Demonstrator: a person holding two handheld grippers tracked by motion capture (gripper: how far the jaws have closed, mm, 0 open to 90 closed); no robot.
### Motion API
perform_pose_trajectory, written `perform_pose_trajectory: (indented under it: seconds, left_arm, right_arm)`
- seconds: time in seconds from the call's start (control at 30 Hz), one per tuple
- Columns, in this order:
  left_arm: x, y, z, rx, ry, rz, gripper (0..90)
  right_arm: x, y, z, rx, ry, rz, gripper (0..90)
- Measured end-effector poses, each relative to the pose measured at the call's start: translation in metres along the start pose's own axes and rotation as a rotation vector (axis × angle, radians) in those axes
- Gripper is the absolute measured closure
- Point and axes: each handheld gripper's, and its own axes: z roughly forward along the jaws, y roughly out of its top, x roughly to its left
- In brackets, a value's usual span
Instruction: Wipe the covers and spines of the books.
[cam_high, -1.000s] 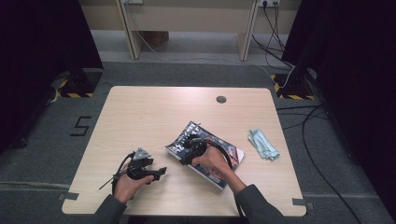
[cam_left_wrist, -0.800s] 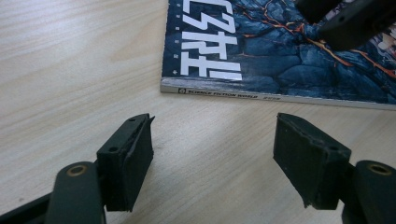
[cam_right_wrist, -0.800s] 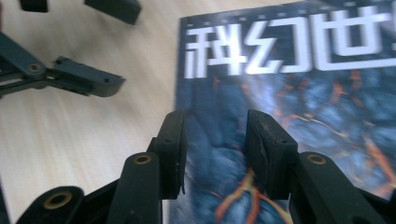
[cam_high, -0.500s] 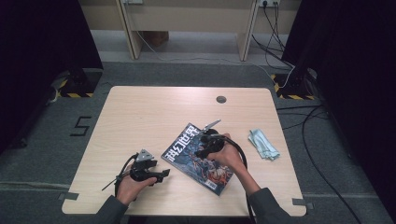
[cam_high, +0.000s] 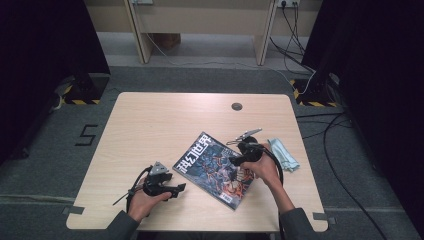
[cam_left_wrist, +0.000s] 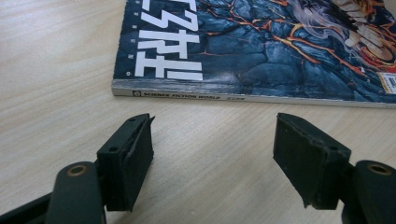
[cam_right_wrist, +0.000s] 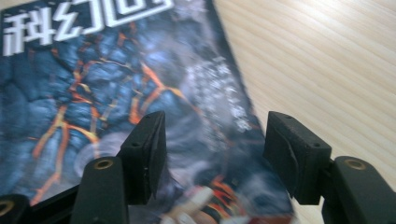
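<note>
now: magazine flat, both claws wide and empty

the magazine (cam_high: 216, 169) lies closed and flat on the table (cam_high: 165, 125), askew near its front edge, spine toward the left gripper (cam_high: 176, 189), which waits low on the wood just beside that spine, jaws spread, holding nothing, probably to steady it. the right gripper (cam_high: 235, 161) hovers over the cover's far side; its jaws have just been opening and nothing sits between them. a bluish cloth (cam_high: 283, 154) and a metal tool (cam_high: 243, 136) lie toward the right edge; the tool is too small to name
</note>
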Motion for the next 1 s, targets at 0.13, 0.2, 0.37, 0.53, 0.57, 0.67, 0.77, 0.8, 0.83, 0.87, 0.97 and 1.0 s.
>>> perform_pose_trajectory:
  seconds: [0.13, 0.2, 0.37, 0.53, 0.57, 0.67, 0.77, 0.8, 0.83, 0.87, 0.97, 1.0]
  left_arm:
    - [-0.005, 0.001, 0.003, -0.007, -0.016, 0.001, 28.0]
    - [-0.008, 0.002, 0.005, -0.008, -0.023, 0.012, 28.0]
    - [-0.013, 0.003, 0.010, -0.010, -0.031, 0.013, 28.0]
    - [-0.019, 0.006, 0.016, -0.012, -0.044, 0.026, 27.9]
    - [-0.020, 0.007, 0.018, -0.011, -0.047, 0.030, 27.8]
    - [-0.022, 0.009, 0.021, -0.015, -0.048, 0.029, 27.7]
    - [-0.022, 0.012, 0.024, -0.013, -0.050, 0.030, 27.7]
    - [-0.023, 0.013, 0.025, -0.017, -0.045, 0.026, 27.2]
    - [-0.022, 0.014, 0.025, -0.016, -0.041, 0.028, 27.1]
    - [-0.022, 0.014, 0.026, -0.014, -0.038, 0.029, 27.1]
    - [-0.019, 0.018, 0.029, -0.017, -0.034, 0.021, 26.8]
    - [-0.018, 0.019, 0.030, -0.020, -0.027, 0.016, 26.8]
  right_arm:
    - [-0.011, -0.011, -0.001, -0.017, -0.018, 0.045, 38.1]
    - [-0.016, -0.016, -0.002, -0.032, -0.010, 0.066, 37.7]
    - [-0.028, -0.025, -0.002, -0.030, -0.012, 0.117, 36.6]
    - [-0.030, -0.031, 0.001, 0.001, 0.010, 0.119, 36.0]
    - [-0.030, -0.031, 0.002, 0.005, 0.010, 0.117, 36.0]
    - [-0.030, -0.033, 0.004, 0.011, 0.021, 0.123, 36.0]
    - [-0.029, -0.034, 0.006, 0.019, 0.039, 0.116, 36.1]
    - [-0.029, -0.034, 0.006, 0.022, 0.043, 0.117, 36.4]
    - [-0.028, -0.034, 0.006, 0.023, 0.046, 0.116, 36.9]
    - [-0.027, -0.034, 0.005, 0.022, 0.052, 0.115, 36.9]
    - [-0.021, -0.035, 0.005, 0.036, 0.050, 0.089, 34.9]
    - [-0.021, -0.035, 0.005, 0.036, 0.050, 0.089, 34.9]
